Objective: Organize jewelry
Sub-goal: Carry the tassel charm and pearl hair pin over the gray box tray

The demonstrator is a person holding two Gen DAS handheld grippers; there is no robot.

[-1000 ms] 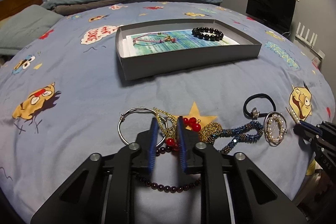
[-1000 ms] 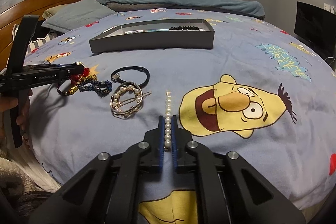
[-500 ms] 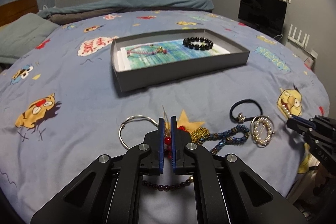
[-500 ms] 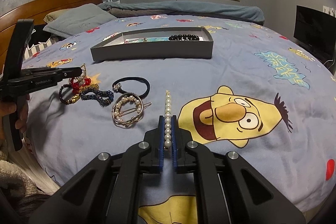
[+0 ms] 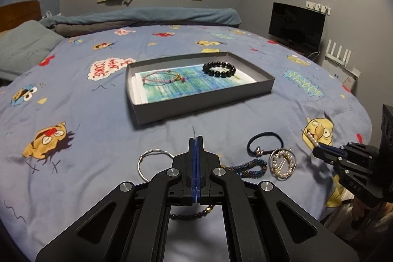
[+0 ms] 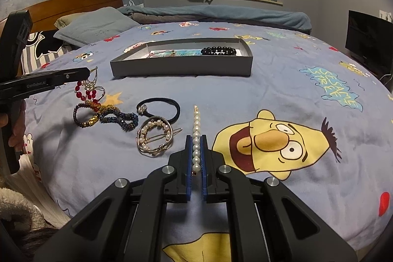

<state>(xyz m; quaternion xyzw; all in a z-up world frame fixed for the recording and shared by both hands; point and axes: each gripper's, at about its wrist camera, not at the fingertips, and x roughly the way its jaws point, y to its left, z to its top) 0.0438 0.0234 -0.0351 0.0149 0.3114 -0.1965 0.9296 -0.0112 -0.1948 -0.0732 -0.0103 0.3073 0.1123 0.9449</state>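
The box (image 5: 203, 100) is set mid-bed, and a beaded bracelet (image 5: 219, 69) and a cord bracelet (image 5: 162, 76) are laid inside it. In front of the box, the bangle (image 5: 149, 158), hair tie (image 5: 265, 141) and pearl clip (image 5: 282, 162) are spread from left to right on the bedspread (image 5: 86, 119).

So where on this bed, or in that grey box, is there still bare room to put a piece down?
In the shallow grey cardboard box, the printed paper is bare between the pink cord bracelet and the black bead bracelet. The blue cartoon bedsheet is free left of the box. It is crowded around the pearl ring hair clip and black hair tie.
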